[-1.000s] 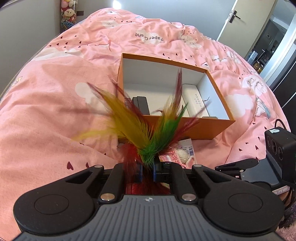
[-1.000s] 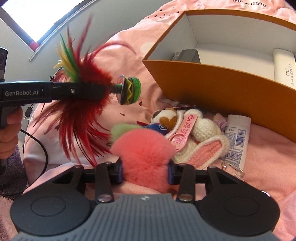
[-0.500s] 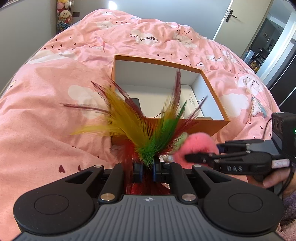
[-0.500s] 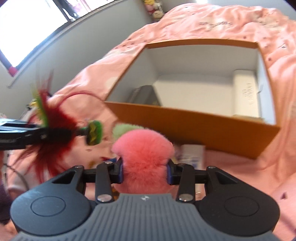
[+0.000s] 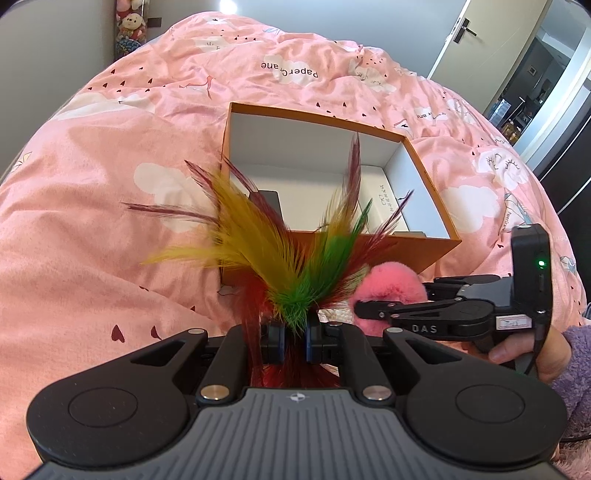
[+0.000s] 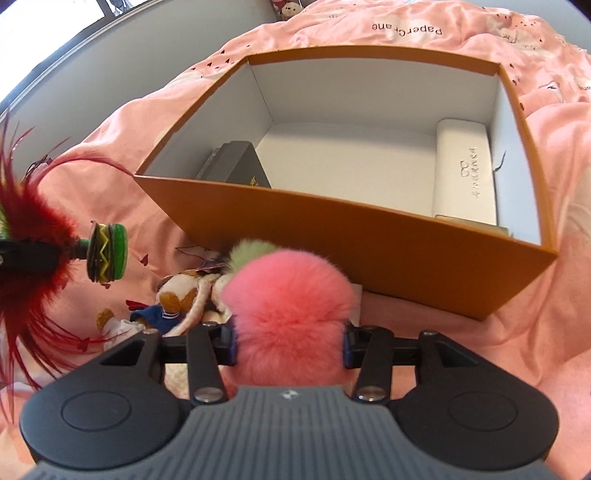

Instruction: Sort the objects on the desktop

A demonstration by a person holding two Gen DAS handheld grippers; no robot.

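Observation:
My left gripper [image 5: 294,341] is shut on a feather shuttlecock [image 5: 291,254], held in the air short of the orange box [image 5: 432,251]; its feathers and green base also show in the right wrist view [image 6: 107,253]. My right gripper [image 6: 290,343] is shut on a pink fluffy pompom [image 6: 291,310], also seen beside the feathers in the left wrist view [image 5: 391,284]. The box [image 6: 332,229] lies open just ahead of both. It holds a dark flat case [image 6: 245,164] on the left and a white case [image 6: 465,173] on the right.
Small plush toys [image 6: 177,291] lie on the pink duvet [image 5: 92,229] in front of the box, under my grippers. A door [image 5: 476,40] stands far right and stuffed toys [image 5: 129,26] sit at the far wall.
My right gripper has lifted the pompom off the plush pile and moved up toward the box. My left gripper has risen slightly with the shuttlecock.

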